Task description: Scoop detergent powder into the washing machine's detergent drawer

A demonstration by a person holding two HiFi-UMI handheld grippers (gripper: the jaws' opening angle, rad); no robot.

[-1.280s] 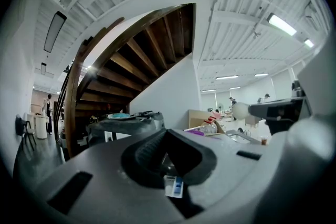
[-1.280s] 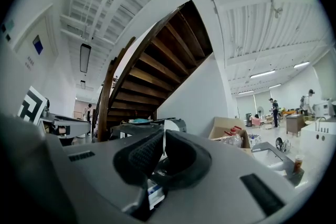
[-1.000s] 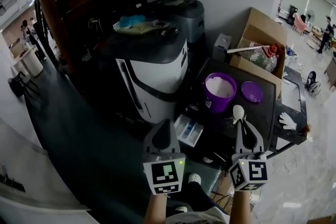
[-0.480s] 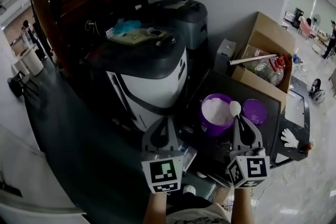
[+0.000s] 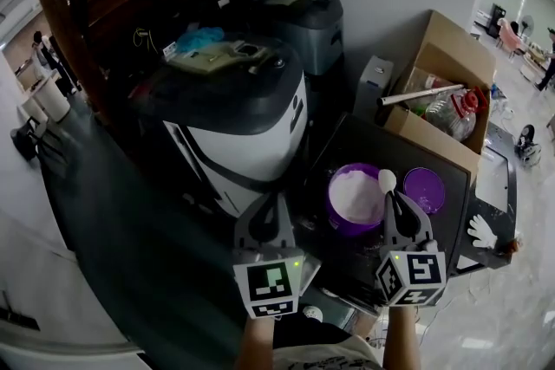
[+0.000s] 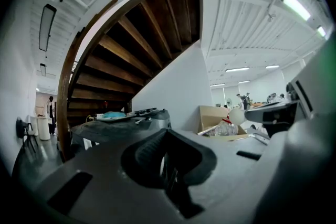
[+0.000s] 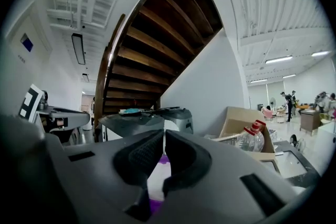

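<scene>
Head view puts us above a dark desk (image 5: 349, 143) that stands beside a white and black washing machine (image 5: 251, 134). On the desk sits an open purple tub (image 5: 340, 219), filled with white powder (image 5: 354, 193), and its purple lid (image 5: 424, 189) lies just to the right of it. The right tongs (image 5: 395, 202) are closed on the handle of a white spoon (image 5: 387, 179). Its bowl points away from us and hangs at the tub's right rim, between the tub and the lid. We cannot tell whether the bowl carries any powder. Right gripper view shows us the white handle pinched between the two pads, with purple plastic beyond it. The left tongs (image 5: 274, 198) hover in front of the washing machine, near the tub's left side. Left gripper view shows their pads pressed together with nothing between them. We cannot make out the detergent drawer. Behind the desk a cardboard box (image 5: 444, 56) stands open against the wall, holding a clear bottle (image 5: 453, 115) with a red cap.
</scene>
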